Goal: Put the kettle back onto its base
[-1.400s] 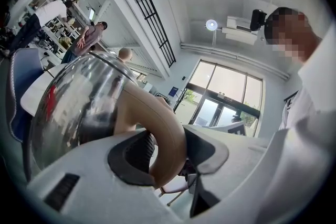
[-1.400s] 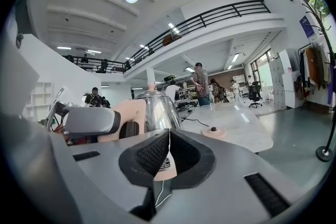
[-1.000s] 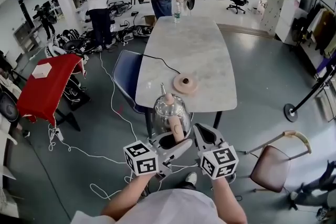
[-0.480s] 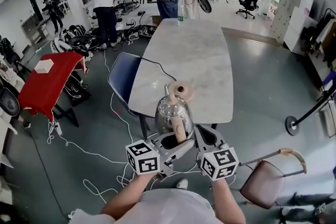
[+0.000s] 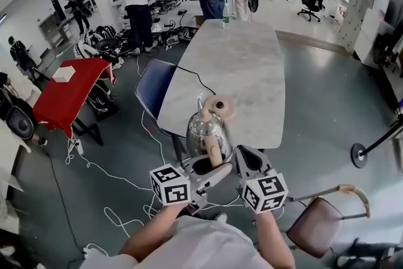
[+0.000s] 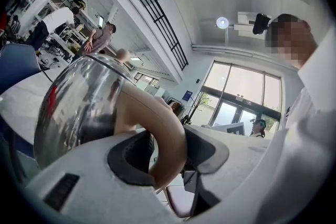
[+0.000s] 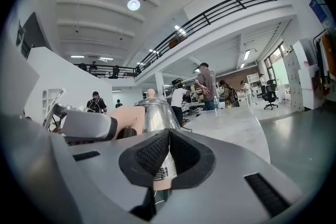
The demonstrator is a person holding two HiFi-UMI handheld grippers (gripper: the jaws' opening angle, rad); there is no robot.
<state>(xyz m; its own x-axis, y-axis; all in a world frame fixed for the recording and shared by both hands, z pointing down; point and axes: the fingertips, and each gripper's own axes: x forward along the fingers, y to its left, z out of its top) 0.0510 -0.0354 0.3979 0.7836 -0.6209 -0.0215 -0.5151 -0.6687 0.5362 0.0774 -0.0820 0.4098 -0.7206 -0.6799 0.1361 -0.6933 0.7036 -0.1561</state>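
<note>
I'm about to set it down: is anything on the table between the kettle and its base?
Nothing visible. The kettle hangs just short of the base, whose cord runs off to the side.

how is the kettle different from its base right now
The kettle is tall, domed, shiny steel; the base is a flat pinkish disc. The kettle is held by its handle in the left gripper; the base lies on the table. Both show the same pinkish plastic.

Upright steel kettle [image 5: 204, 132] just beside round tan base [image 5: 220, 106].
</note>
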